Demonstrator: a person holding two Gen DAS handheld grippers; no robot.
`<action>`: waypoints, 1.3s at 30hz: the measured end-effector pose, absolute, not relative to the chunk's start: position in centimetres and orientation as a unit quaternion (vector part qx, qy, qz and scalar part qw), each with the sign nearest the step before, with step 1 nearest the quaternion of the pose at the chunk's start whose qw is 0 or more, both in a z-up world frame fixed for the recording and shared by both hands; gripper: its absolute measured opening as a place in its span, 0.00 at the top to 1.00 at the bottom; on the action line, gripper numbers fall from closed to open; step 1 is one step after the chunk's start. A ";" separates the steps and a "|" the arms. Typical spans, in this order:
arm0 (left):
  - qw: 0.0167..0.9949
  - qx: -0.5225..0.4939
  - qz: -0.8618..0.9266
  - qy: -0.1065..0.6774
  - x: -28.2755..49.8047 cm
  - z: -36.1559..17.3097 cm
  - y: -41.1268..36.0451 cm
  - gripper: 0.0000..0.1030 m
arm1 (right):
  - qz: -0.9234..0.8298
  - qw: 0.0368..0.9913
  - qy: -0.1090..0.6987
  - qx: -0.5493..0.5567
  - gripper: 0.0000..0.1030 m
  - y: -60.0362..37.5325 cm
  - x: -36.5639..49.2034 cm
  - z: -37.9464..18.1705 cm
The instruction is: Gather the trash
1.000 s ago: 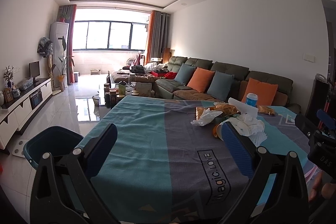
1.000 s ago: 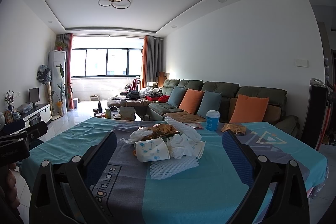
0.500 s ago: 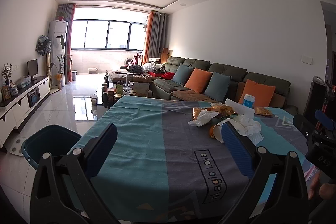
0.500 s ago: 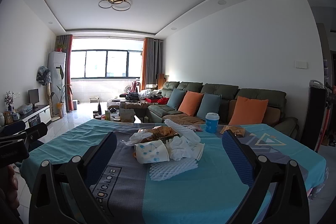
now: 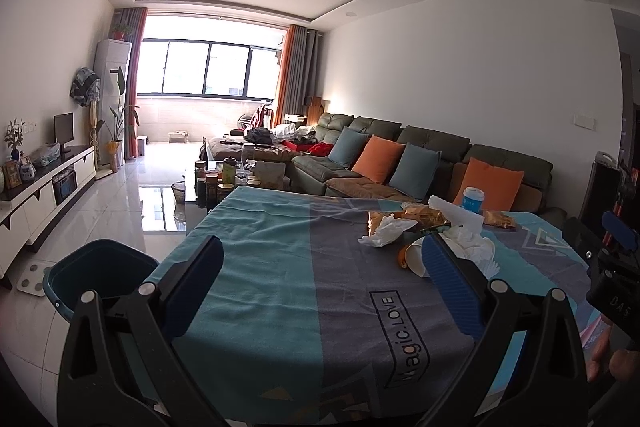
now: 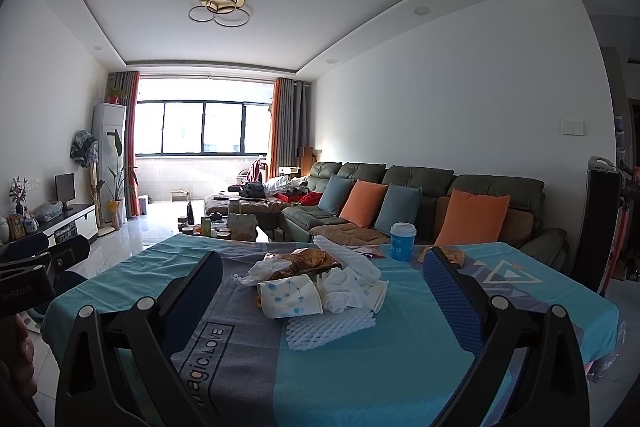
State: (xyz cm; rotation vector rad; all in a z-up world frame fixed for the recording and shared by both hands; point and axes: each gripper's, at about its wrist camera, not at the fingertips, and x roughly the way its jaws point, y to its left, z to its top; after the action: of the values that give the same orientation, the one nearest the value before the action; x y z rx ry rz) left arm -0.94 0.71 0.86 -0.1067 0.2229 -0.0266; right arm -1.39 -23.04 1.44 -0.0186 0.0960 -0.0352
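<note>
- Table (image 6: 400, 379), covered by teal-and-grey cloth (image 5: 280, 267) printed "Magic.LOVE".
- On cloth: trash pile (image 6: 320, 287) — paper cup (image 6: 290, 301), tissues, foam netting (image 6: 332, 325), possibly snack wrappers.
- Blue lidded cup (image 6: 402, 241) upright nearby.

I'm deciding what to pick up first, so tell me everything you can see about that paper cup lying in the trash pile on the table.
The paper cup is white with a pale blue dot-and-line print and looks like thin paper. It lies tipped on its side on the grey stripe of the tablecloth, at the near left edge of the pile. Crumpled white tissues press against its right side, white foam netting lies beside its lower edge, and something orange peeks out at its left end. Neither tool touches it.
</note>
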 end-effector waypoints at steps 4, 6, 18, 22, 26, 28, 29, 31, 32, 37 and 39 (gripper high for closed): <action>0.991 -0.046 -0.016 0.122 0.0 0.8 0.7 0.05 | -0.015 0.998 0.057 -0.009 0.06 -23.3 -0.8 1.5; 0.991 -0.039 -0.020 0.125 0.5 0.8 0.5 0.05 | -0.017 0.998 0.059 -0.010 0.06 -23.6 -0.3 1.6; 0.987 -0.009 -0.064 0.145 7.3 1.6 -1.5 0.05 | -0.002 0.994 0.108 -0.025 0.06 -25.5 6.2 2.6; 0.984 0.000 -0.069 0.163 10.5 1.7 -2.4 0.05 | 0.004 0.991 0.126 -0.031 0.06 -26.2 8.9 2.6; 0.979 0.006 -0.085 0.188 14.2 1.7 -3.4 0.05 | 0.008 0.988 0.151 -0.042 0.06 -27.0 12.0 2.6; 0.976 0.011 -0.090 0.199 16.1 1.5 -4.1 0.05 | 0.016 0.985 0.168 -0.045 0.06 -27.3 13.4 2.5; 0.975 0.013 -0.094 0.203 16.9 1.5 -4.3 0.05 | 0.018 0.983 0.174 -0.047 0.06 -27.4 14.0 2.4; 0.973 0.015 -0.097 0.209 18.6 1.3 -4.9 0.05 | 0.020 0.980 0.188 -0.059 0.06 -27.6 15.5 2.0; 0.972 0.016 -0.100 0.214 19.4 1.2 -5.2 0.05 | 0.021 0.978 0.197 -0.062 0.06 -27.6 16.2 1.8; 0.966 0.015 -0.110 0.234 22.7 0.5 -6.4 0.05 | 0.031 0.971 0.228 -0.067 0.06 -28.4 19.3 0.8; 0.962 0.019 -0.117 0.245 23.8 0.2 -7.1 0.05 | 0.037 0.968 0.238 -0.067 0.06 -28.6 20.4 0.5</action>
State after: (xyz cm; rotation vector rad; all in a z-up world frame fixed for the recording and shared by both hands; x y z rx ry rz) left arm 23.83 -7.05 0.15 0.0393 0.4952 -0.2360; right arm 20.38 -28.59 0.50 -0.1352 0.4815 0.0742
